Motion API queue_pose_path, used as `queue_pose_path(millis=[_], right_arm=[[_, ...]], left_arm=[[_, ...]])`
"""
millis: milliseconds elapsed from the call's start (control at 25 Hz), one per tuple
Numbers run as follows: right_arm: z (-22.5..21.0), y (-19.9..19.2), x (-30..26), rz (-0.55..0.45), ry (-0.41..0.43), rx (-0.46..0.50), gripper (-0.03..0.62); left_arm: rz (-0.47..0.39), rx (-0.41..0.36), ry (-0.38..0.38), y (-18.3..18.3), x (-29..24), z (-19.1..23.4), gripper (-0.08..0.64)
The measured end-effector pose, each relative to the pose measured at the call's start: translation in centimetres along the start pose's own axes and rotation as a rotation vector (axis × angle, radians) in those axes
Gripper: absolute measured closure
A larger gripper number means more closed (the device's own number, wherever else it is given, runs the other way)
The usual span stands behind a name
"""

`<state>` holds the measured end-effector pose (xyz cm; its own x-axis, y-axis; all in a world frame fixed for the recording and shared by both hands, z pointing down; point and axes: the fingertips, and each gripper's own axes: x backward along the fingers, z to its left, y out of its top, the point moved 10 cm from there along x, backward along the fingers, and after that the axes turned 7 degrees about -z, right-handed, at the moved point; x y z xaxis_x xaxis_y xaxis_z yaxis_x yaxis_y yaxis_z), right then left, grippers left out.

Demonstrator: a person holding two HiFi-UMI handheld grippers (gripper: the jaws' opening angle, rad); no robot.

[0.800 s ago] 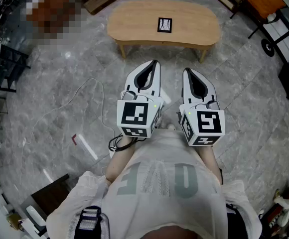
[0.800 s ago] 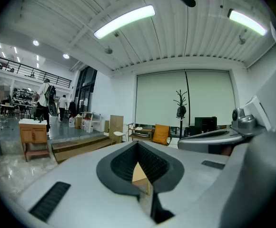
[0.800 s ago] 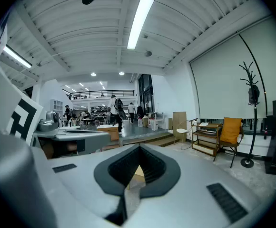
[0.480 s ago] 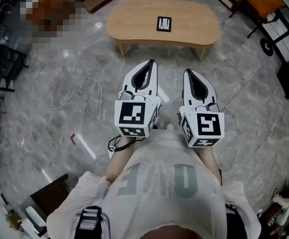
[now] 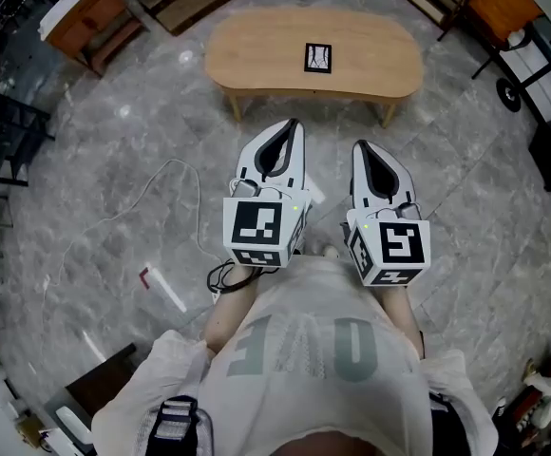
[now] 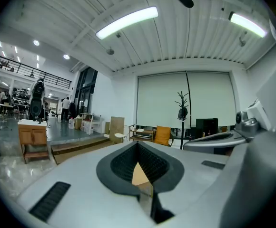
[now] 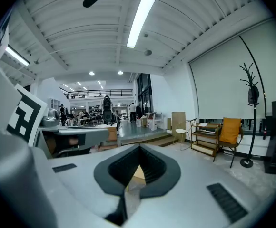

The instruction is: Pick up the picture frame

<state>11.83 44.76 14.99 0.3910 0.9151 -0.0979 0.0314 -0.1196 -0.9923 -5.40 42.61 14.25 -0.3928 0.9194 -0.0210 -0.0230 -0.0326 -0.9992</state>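
Step toward the far oval light-wood desk carrying the small black-edged picture frame near its middle. Unclench the left hand-held gripper or the right hand-held gripper, both clenched on nothing near the body, then close squarely across the frame's edges.

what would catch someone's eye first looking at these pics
Two white tools fill the middle of the head view side by side, the left tool and the right tool, both shut with nothing held. Just beyond their tips, an oval wooden table stands on the grey marble floor. A small black picture frame sits alone near the table's middle.
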Motion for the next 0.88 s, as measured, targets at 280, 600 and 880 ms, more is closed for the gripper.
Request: queue_pose_path(millis=[280, 600, 880], right_arm=[[1.3, -0.5, -1.5, 0.001, -0.004, 0.000, 0.588], [1.7, -0.1, -2.9, 0.008, -0.019, 0.002, 0.588], [3.2, -0.5, -3.6, 0.007, -0.046, -0.028, 0.588]], left_arm=[[0.004, 0.022, 0.001, -0.4, -0.2, 2.4, 0.551], [-0.010, 0.028, 0.007, -0.1, -0.6, 4.1, 0.551], [-0.049, 0.045, 0.032, -0.3, 0.4, 6.9, 0.551]])
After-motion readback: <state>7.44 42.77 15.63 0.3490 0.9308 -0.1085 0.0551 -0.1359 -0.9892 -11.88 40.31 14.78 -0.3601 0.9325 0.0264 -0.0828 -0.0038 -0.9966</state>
